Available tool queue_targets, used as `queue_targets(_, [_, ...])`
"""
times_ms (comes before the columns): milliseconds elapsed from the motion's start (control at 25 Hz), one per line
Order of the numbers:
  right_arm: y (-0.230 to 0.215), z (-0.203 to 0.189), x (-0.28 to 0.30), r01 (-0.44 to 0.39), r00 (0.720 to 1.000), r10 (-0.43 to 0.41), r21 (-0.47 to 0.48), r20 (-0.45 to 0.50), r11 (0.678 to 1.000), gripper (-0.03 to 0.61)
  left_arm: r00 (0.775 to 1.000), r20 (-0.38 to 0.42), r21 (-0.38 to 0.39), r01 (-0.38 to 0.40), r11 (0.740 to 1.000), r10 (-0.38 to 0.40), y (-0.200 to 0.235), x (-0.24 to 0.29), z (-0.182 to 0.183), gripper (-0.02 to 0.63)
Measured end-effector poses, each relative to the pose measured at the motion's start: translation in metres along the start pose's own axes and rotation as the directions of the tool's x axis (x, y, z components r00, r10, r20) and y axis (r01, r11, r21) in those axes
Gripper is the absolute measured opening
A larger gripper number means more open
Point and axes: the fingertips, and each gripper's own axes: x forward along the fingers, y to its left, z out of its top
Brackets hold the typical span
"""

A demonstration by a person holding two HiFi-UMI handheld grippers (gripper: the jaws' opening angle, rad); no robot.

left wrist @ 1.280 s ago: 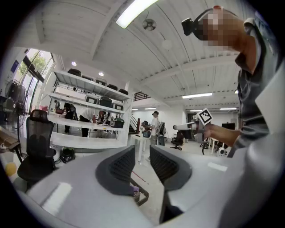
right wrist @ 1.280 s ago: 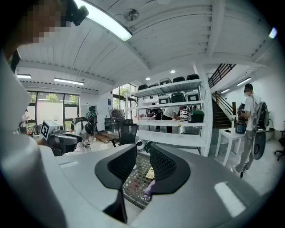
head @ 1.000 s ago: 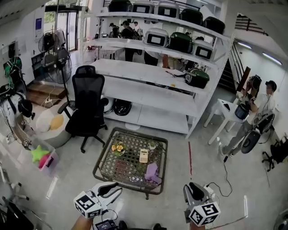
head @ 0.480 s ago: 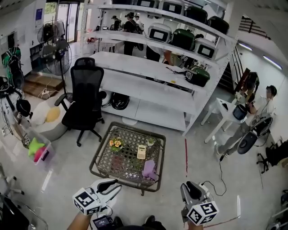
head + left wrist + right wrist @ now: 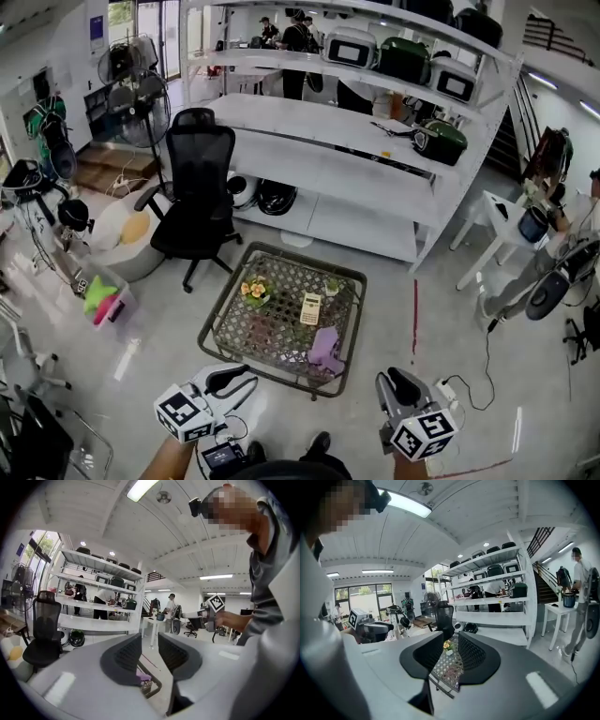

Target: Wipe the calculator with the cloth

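- Head view: calculator (image 5: 310,307) lay mid-table (image 5: 214,323), cloth (image 5: 325,348) at its 5 o'clock. I held left gripper (image 5: 249,382) and right gripper (image 5: 389,382) short of both.
- Left gripper view: jaws slightly apart, empty, aimed toward cloth (image 5: 143,677), likely to grab it.
- Right gripper view: jaws slightly apart, empty, facing table (image 5: 449,665).

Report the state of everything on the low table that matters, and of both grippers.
calculator: lying flat on the table, untouched
cloth: crumpled near the table's front edge, apart from the calculator, not held
left gripper: jaws slightly apart, empty
right gripper: jaws slightly apart, empty
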Motion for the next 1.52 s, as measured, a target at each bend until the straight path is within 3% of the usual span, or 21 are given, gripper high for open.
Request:
queue_targets(360, [-0.046,0.007,0.042,-0.151,0.989,0.151,0.008,0.005,0.989,0.08,0.991,-0.018,0.0,-0.134,0.991,0.134,-0.007,0.033,0.01,0.12])
queue_targets(840, [-0.103,0.003,0.073,-0.281,0.96,0.281,0.038,0.003,0.959,0.08,0.956,-0.029,-0.009,-0.292,0.956,0.292,-0.016,0.07,0.018,0.124])
queue_targets(1200, [-0.135,-0.01,0.079,-0.273,0.962,0.274,0.089,-0.003,0.958,0.08,0.956,-0.056,0.007,-0.287,0.958,0.287,-0.016,0.103,0.027,0.124])
queue_targets(1520, [-0.145,-0.009,0.097,-0.201,0.979,0.204,0.094,-0.02,0.975,0.08,0.977,-0.056,-0.004,-0.207,0.978,0.207,0.029,0.133,0.026,0.124])
